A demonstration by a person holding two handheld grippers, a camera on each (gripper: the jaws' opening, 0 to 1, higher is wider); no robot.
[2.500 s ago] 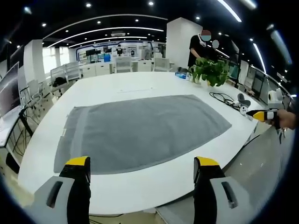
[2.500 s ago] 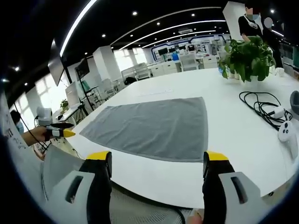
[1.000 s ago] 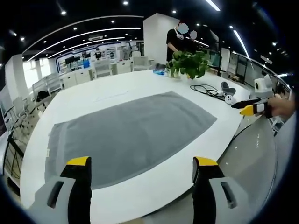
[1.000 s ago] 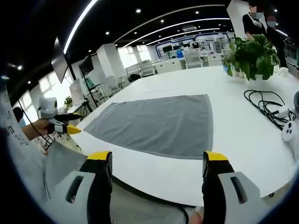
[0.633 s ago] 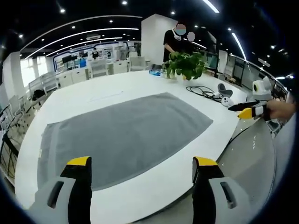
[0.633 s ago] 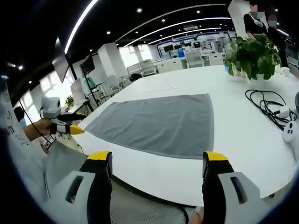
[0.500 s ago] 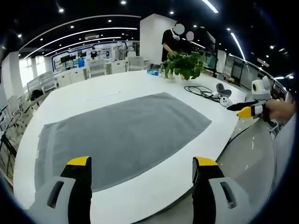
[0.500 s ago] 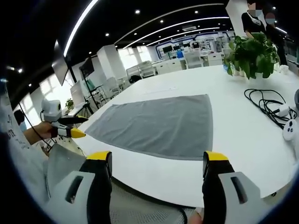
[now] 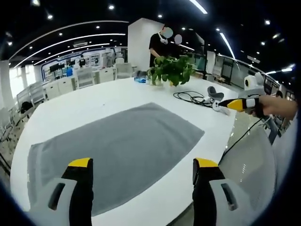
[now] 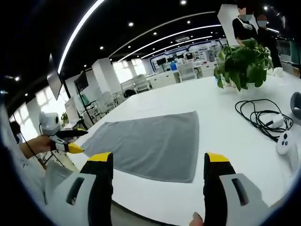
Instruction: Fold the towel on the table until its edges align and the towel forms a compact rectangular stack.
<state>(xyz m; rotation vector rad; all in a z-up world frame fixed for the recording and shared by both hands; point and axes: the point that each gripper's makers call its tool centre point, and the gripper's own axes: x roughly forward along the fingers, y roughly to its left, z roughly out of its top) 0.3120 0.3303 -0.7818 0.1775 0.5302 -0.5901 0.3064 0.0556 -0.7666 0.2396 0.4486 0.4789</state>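
We find the folding not yet begun: the grey towel [image 9: 113,155] lies spread flat in a single layer on the white bench [image 9: 84,101], filling the centre and lower left of the left gripper view and sitting at centre in the right gripper view, with no fold in it that we can see. The left gripper [image 9: 138,188] stands at the bottom of its own view with jaws parted and nothing between them, held short of the towel's near edge; it also appears at the left edge of the right gripper view, beside the bench rim, in a hand. The right gripper [image 10: 157,183] is likewise released and empty at the bottom of its view, and shows at the right of the left gripper view, apart from the cloth. We judge the step in hand to be the approach. The next move calls for each gripper to come down onto a near corner or edge of the towel, close on it, and carry that edge across to the far one so the edges meet. Our count: one towel, two grippers, one potted plant [image 10: 242,59] at upper right of the right gripper view, one black cable [image 10: 256,117] coiled at right, one white controller [image 10: 283,141] just beside it, and two people [image 9: 162,44] standing behind the plant.
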